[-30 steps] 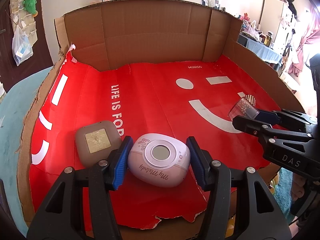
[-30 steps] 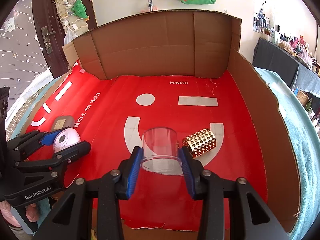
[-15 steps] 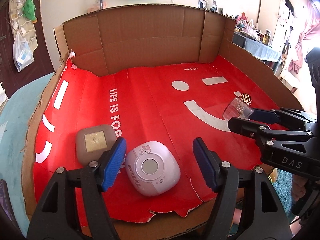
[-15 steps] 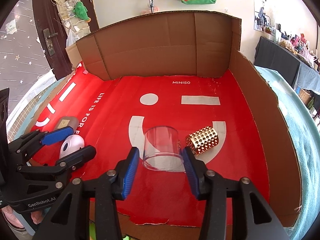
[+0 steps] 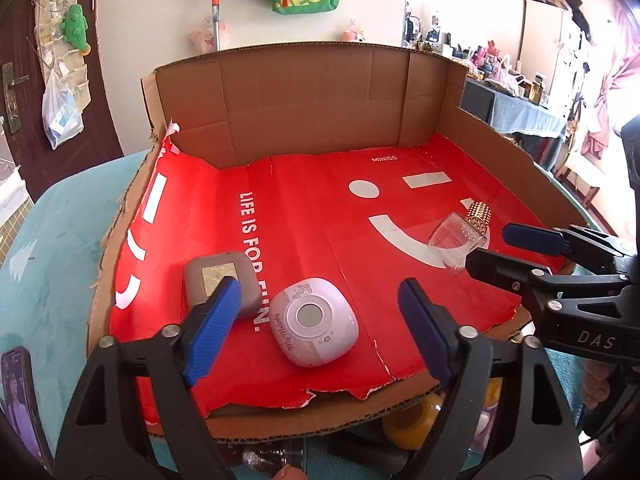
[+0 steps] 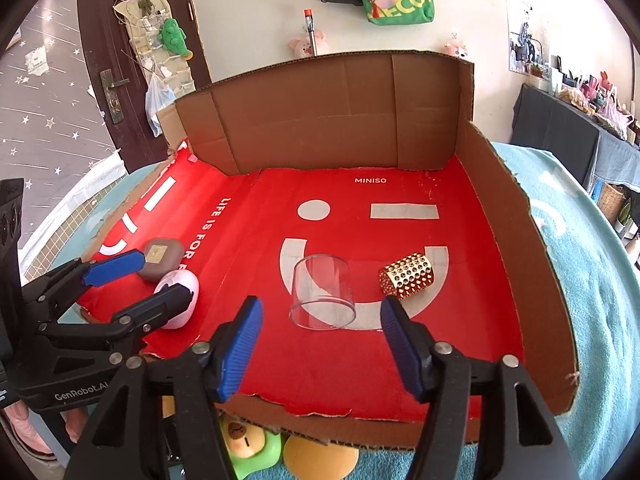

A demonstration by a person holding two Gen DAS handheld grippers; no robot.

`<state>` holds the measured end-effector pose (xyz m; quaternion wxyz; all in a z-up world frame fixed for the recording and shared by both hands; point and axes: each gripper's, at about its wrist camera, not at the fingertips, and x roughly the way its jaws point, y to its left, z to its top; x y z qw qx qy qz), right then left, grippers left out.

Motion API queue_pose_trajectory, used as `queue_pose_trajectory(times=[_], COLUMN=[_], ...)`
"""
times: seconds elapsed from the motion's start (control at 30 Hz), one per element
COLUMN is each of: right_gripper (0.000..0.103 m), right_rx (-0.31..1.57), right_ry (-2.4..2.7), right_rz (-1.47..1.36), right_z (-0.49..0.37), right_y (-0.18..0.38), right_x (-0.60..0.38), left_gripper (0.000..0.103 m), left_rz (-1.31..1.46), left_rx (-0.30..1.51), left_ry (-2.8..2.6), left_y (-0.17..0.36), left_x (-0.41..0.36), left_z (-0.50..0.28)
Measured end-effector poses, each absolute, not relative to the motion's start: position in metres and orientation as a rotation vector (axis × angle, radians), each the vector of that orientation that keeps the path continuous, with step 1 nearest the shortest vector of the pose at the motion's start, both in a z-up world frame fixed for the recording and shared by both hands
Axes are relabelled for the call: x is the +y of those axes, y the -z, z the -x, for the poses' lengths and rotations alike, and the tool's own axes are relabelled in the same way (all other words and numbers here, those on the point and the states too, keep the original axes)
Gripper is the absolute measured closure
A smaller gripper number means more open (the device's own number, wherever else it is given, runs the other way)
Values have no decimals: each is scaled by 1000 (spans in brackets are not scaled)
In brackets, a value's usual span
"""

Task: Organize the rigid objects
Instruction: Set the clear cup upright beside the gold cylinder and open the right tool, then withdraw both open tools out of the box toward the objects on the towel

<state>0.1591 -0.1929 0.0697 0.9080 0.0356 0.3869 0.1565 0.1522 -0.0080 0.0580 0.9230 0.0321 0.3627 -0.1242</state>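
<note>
- Right now my left gripper [image 5: 320, 316] stands released, jaws having just been opening wide; the pink rounded case [image 5: 314, 322] lies between them on the red sheet [image 5: 304, 216], touched by neither pad.
- My right gripper [image 6: 322, 344] is likewise let go, its jaws having just been opening, with the clear cup [image 6: 322, 298] just ahead of the tips and free of them.
- One blue pad [image 5: 212, 330] of my left gripper covers a corner of the grey case [image 5: 218, 278], so I cannot tell whether the two cases touch.
- From the left wrist view, the cup's near edge is cut off by the right gripper's black finger, and its glassy wall is hard to trace against the white smile print.
- Seen clearly from the right wrist, the cup stands mouth down, with the gold studded cylinder [image 6: 406, 276] lying on its side near it.
- Below the torn cardboard edge [image 6: 360, 436], yellow and green toys are only partly visible.
</note>
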Motion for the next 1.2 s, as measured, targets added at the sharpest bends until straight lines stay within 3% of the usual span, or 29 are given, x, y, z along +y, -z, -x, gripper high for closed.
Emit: queue_pose_trajectory(times=[0.3, 0.57, 1.2], right_gripper=[19, 2, 0], right_rx=[732, 693, 605], right_ry=[-325, -319, -293], right_rz=[-86, -95, -83], right_z=[-137, -126, -89], right_y=[-82, -89, -89], right_x=[-197, -201, -206], left_gripper=[1, 0, 0], left_rz=[-32, -52, -3], left_rx=[696, 667, 662], left_ry=[248, 223, 217], left_y=[-69, -69, -63], left_x=[1, 0, 6], left_z=[-132, -119, -92])
